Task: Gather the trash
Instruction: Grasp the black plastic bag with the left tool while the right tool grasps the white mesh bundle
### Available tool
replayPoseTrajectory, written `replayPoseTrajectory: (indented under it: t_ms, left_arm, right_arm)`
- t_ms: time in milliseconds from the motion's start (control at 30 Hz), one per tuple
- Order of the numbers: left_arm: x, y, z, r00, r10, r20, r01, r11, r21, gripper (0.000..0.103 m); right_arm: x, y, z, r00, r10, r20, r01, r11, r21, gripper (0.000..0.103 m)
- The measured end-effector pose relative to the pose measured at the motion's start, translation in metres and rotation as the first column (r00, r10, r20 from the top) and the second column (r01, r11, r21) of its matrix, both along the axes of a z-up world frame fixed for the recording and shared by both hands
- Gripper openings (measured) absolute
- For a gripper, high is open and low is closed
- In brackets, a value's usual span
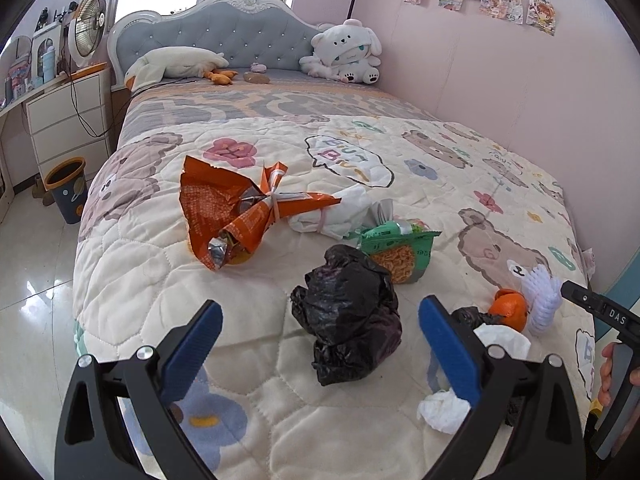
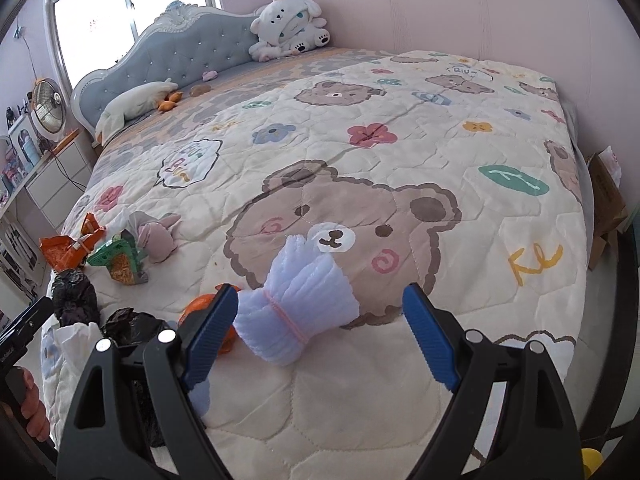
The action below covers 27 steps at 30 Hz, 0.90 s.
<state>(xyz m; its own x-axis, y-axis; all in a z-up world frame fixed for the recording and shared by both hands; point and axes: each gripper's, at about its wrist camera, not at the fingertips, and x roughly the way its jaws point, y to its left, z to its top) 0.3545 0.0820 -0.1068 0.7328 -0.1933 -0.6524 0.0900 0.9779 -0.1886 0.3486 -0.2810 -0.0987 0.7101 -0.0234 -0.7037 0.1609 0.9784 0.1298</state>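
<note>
Both grippers gape empty: left gripper frames the black bag, right gripper frames the foam net, likely lining up 2 pickups

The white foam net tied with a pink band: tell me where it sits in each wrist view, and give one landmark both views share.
Left wrist view: white foam net at far right, beside the orange peel, beyond the left gripper.
Right wrist view: low centre, lying between the open right gripper's fingers, on the bear print.
Shared landmark: white plush toy against the headboard.
</note>
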Motion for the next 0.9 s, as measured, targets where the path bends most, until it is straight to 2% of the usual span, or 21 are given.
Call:
replayPoseTrajectory:
  t_ms: [367, 433, 567, 667, 800, 900]
  left_arm:
    - [0.017, -0.009, -0.019, 0.999, -0.004, -0.032, 0.003, 1.0, -0.02, 0.094]
    - [0.02, -0.01, -0.022, 0.999, -0.008, -0.04, 0.007, 1.0, -0.022, 0.087]
    - [0.024, -0.012, -0.029, 0.997, -0.038, -0.074, 0.034, 0.998, -0.057, 0.064]
    - [0.023, -0.014, -0.032, 0.996, -0.046, -0.073, 0.04, 0.997, -0.071, 0.052]
    - [0.022, -0.021, -0.034, 0.996, -0.059, -0.062, 0.056, 0.997, -0.054, 0.044]
    - [0.02, -0.023, -0.033, 0.997, -0.062, -0.049, 0.06, 0.997, -0.05, 0.04]
  right_arm:
    - [0.025, 0.006, -0.022, 0.999, -0.009, -0.032, 0.008, 1.0, -0.027, 0.079]
    - [0.029, 0.008, -0.024, 1.0, -0.007, -0.03, 0.006, 0.999, -0.032, 0.075]
    - [0.034, 0.013, -0.026, 1.0, 0.003, -0.03, -0.004, 0.999, -0.033, 0.066]
    - [0.037, 0.016, -0.029, 0.999, 0.015, -0.034, -0.016, 1.0, -0.023, 0.057]
    - [0.038, 0.024, -0.031, 0.999, 0.034, -0.033, -0.035, 0.999, -0.038, 0.049]
    - [0.037, 0.026, -0.03, 0.999, 0.039, -0.027, -0.04, 0.998, -0.042, 0.04]
